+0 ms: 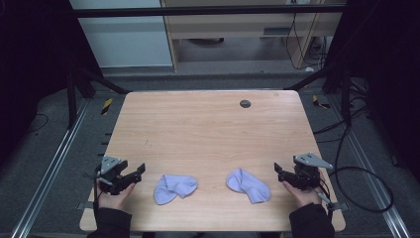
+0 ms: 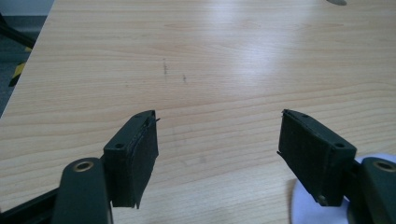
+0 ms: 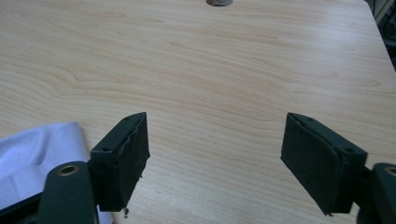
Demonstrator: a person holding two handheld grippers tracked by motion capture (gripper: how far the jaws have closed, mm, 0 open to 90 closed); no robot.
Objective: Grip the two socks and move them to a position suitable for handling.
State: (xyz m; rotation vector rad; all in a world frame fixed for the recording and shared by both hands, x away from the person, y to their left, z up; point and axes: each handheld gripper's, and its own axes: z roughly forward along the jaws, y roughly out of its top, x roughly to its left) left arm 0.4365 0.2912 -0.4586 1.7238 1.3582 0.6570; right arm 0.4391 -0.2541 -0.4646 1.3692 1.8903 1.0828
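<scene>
From the high view, a wooden table (image 1: 208, 134) sits in the middle. Two light purple socks lie near its 6 o'clock edge. The left sock (image 1: 174, 188) is at about 7 o'clock and the right sock (image 1: 249, 185) is at about 5 o'clock. They are near each other but not touching. The left gripper (image 1: 137, 173) is at 8 o'clock, held by the left hand (image 1: 113, 197), just beside the left sock. The right gripper (image 1: 280, 171) is at 4 o'clock, held by the right hand (image 1: 301, 195), just beside the right sock. A small dark round hole (image 1: 245, 103) is at the table's 12 o'clock side.

In the left gripper view, the two black jaws stand wide apart with nothing between them. Bare wood shows in the gap. A bit of the left sock (image 2: 310, 207) peeks out at 5 o'clock.

In the right gripper view, the jaws are also spread wide and hold nothing. The right sock (image 3: 37, 156) lies at 8 o'clock, partly behind one jaw.
</scene>
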